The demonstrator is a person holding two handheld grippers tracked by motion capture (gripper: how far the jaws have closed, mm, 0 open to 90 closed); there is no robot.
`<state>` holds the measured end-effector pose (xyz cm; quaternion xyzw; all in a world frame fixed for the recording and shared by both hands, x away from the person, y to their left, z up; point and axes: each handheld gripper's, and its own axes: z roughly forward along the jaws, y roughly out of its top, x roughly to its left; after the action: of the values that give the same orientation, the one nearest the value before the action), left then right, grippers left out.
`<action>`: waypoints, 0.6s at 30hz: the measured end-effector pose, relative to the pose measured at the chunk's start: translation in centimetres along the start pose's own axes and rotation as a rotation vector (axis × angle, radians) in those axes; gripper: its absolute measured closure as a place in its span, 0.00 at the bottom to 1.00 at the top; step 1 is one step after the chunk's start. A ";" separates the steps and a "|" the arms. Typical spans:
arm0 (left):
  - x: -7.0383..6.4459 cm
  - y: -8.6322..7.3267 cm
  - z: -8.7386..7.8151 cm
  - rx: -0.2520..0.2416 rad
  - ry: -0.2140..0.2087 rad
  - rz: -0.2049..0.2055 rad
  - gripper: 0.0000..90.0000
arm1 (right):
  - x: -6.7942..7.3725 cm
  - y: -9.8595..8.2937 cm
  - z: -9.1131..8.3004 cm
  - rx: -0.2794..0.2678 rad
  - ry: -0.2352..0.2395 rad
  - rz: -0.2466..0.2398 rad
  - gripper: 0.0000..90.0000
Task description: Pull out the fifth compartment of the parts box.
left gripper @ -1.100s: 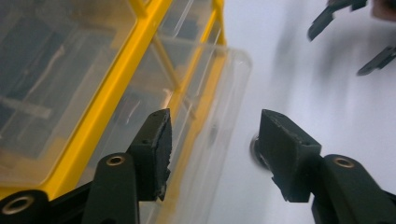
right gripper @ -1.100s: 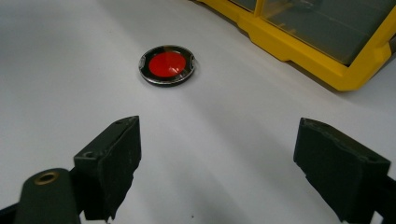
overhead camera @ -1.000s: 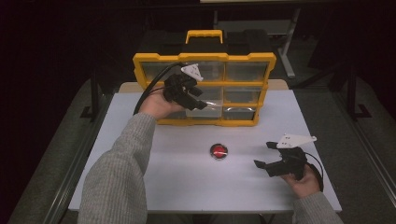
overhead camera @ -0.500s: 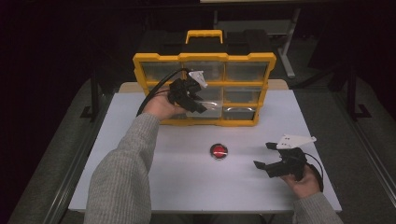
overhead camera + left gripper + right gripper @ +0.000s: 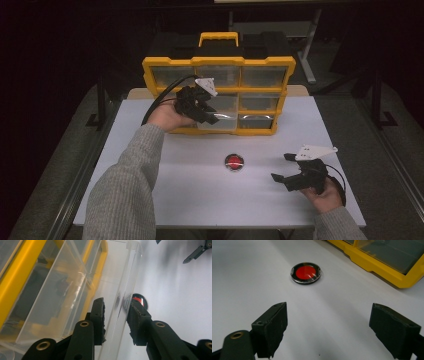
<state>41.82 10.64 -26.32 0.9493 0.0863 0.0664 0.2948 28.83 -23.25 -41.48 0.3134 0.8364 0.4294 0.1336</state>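
Drawer point(image 5: 120, 290) front wall is pinched by left gripper point(image 5: 116, 315). Red disc point(image 5: 306, 273) lies ahead of the wide-open right gripper point(image 5: 328, 325), slightly left, nearer to it.

Clear glossy plastic drawer point(image 5: 120, 290) in a yellow plastic organizer point(image 5: 218, 62) — smooth matt white table point(image 5: 200, 190); black gripper pads point(image 5: 100, 317) look rough, rubbery; disc point(image 5: 306, 273) glossy.
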 end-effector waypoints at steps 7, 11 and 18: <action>-0.3 0.0 -0.3 -0.006 -0.024 0.011 0.76 | 0.0 0.0 0.0 0.001 0.001 0.002 0.16; -0.6 -0.1 -0.3 -0.002 -0.041 0.012 0.77 | 0.1 0.0 0.0 0.000 0.001 0.000 0.16; -0.8 -0.5 -0.4 -0.019 -0.058 0.001 0.77 | 0.1 0.0 0.1 0.004 0.003 0.001 0.16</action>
<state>40.93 11.10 -26.27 0.9480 0.0766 0.0399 0.3064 28.82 -23.17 -41.52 0.3133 0.8374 0.4282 0.1313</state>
